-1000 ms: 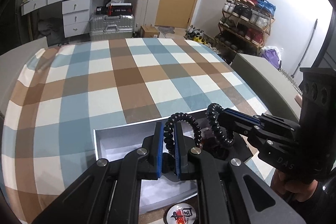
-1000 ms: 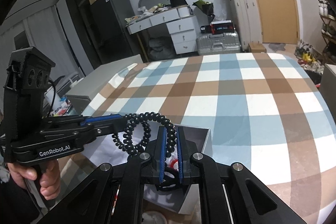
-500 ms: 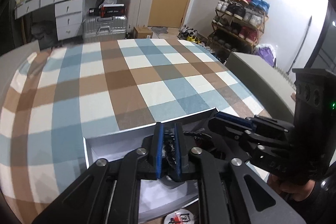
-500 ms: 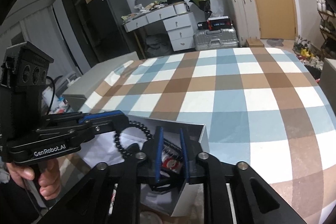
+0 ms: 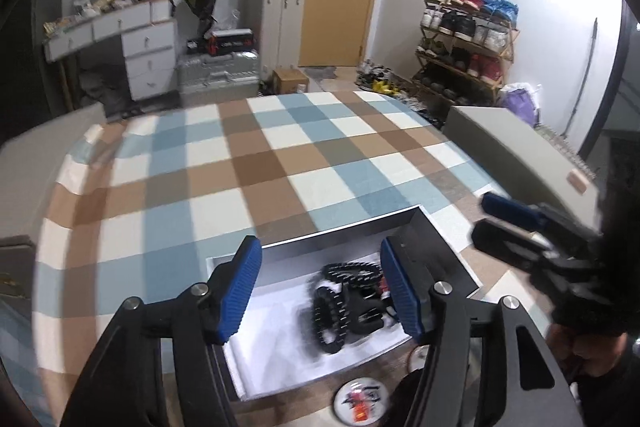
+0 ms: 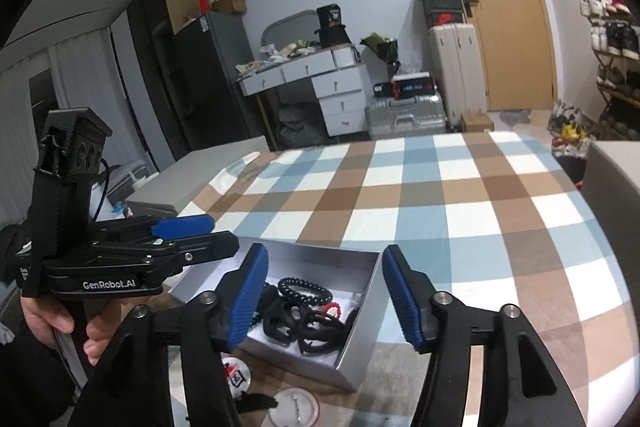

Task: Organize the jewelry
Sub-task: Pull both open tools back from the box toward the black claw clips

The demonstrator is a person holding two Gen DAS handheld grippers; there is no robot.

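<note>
A silver open box (image 5: 436,247) (image 6: 360,343) sits at the near edge of the checked tablecloth. Black beaded bracelets (image 5: 336,307) (image 6: 304,289) lie inside it with other dark jewelry and a red beaded piece (image 6: 332,307). My left gripper (image 5: 324,291) is open and empty above the box; it also shows at the left in the right wrist view (image 6: 196,235). My right gripper (image 6: 324,301) is open and empty above the box; it shows at the right in the left wrist view (image 5: 504,223).
Round badges (image 5: 358,401) (image 6: 294,409) lie on the table in front of the box. The checked tablecloth (image 5: 248,163) stretches beyond it. Grey boxes (image 5: 516,155) (image 6: 192,179) flank the table. A shoe rack (image 5: 464,43) and suitcases stand behind.
Both grippers were shut on a black beaded bracelet held above the box; they lowered it in, opened and let go. The bracelet now lies in the box.
</note>
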